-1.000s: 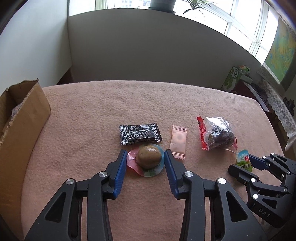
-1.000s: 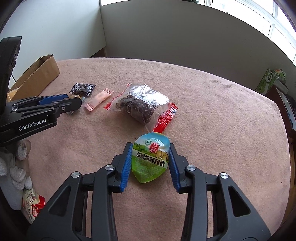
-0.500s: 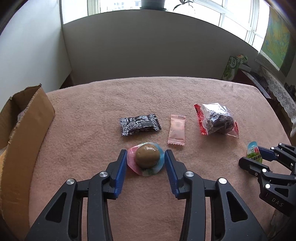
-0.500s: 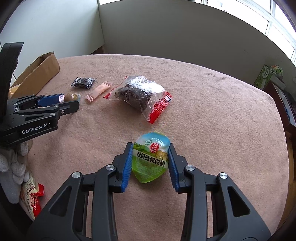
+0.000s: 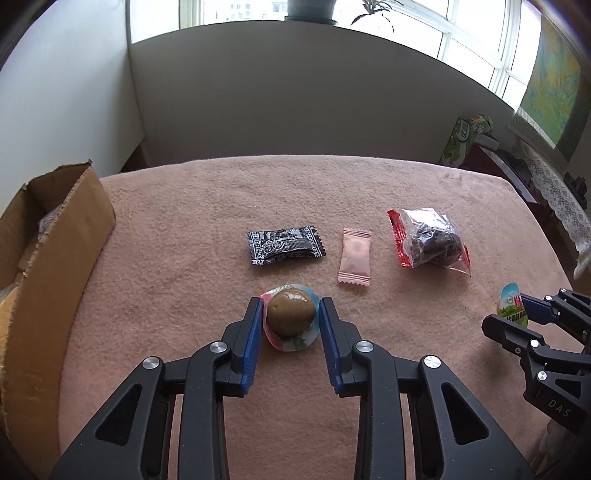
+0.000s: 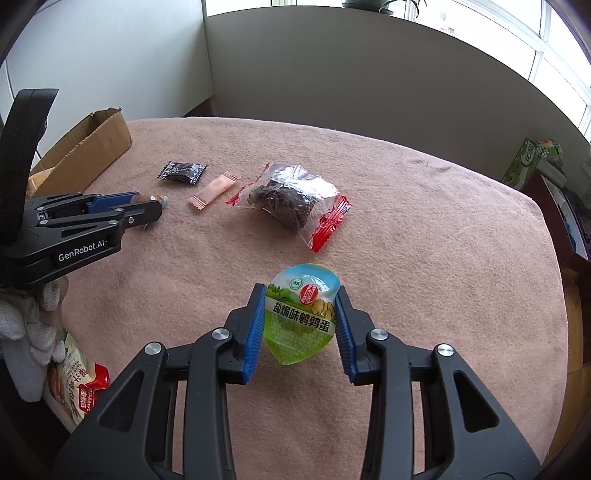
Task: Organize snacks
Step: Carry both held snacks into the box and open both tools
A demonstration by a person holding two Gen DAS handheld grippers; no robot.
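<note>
- Mostly, a pink-clothed counter [image 5: 184, 206] fills the frame; windows [image 5: 472, 33] sit top right, a box [image 5: 55, 236] at left.
- Left tongs [image 5: 290, 317] clamp an egg [image 5: 291, 312].
- Right tongs [image 6: 300, 317] clamp a green pack [image 6: 301, 317].

A home room: potted green plants [image 5: 373, 7] on the sill of a wide white-framed window [image 5: 476, 40] (daylight outside), lace-edged white cloth [image 5: 554, 192] over dark side furniture.

Pink-cloth tabletop [image 5: 207, 206]. Grey low wall [image 5: 295, 103] ahead of hand-held gripper; daylit windows [image 5: 476, 33] above it; map [image 5: 554, 85] far right.
</note>
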